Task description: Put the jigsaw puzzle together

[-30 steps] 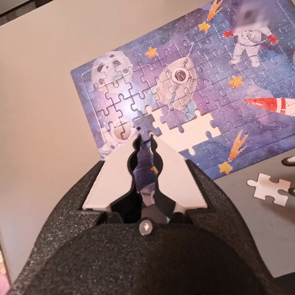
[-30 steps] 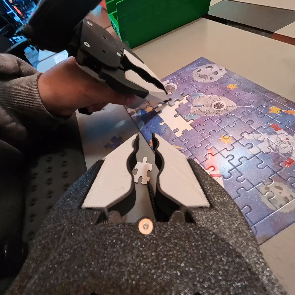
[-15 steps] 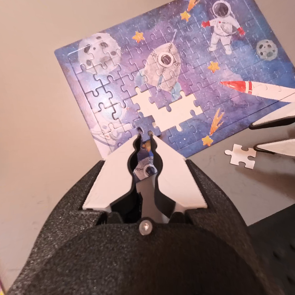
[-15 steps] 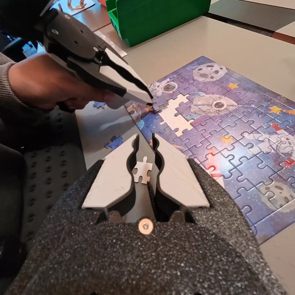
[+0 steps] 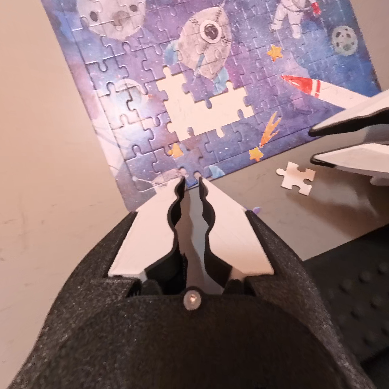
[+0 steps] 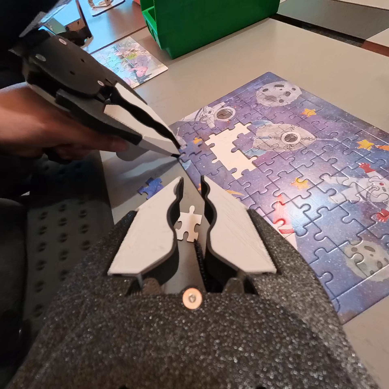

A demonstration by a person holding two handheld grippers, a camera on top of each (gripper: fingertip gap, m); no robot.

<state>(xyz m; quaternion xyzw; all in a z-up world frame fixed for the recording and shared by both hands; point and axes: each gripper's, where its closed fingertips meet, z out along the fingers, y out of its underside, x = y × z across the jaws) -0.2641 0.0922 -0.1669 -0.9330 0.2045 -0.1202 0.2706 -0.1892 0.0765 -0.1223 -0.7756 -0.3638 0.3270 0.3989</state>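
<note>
One space puzzle (image 6: 299,189) lies flat on the grey table (image 6: 242,63), with one white gap at its middle. A second puzzle (image 6: 130,61) sits at 11 o'clock, and a green bin (image 6: 202,23) at 12. Loose bits: one white piece (image 6: 188,228), one blue piece (image 6: 151,187). The left gripper (image 5: 191,179), tilted down, pinches a purple piece (image 5: 190,163), I think just over the near edge. The right gripper (image 6: 192,179) hovers spread, holding nothing.

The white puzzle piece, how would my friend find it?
Find the big space puzzle on the grey table. Just off its near edge, a lone piece lies upside down beside the right gripper fingers. It is plain white, while the other loose piece is blue.
</note>
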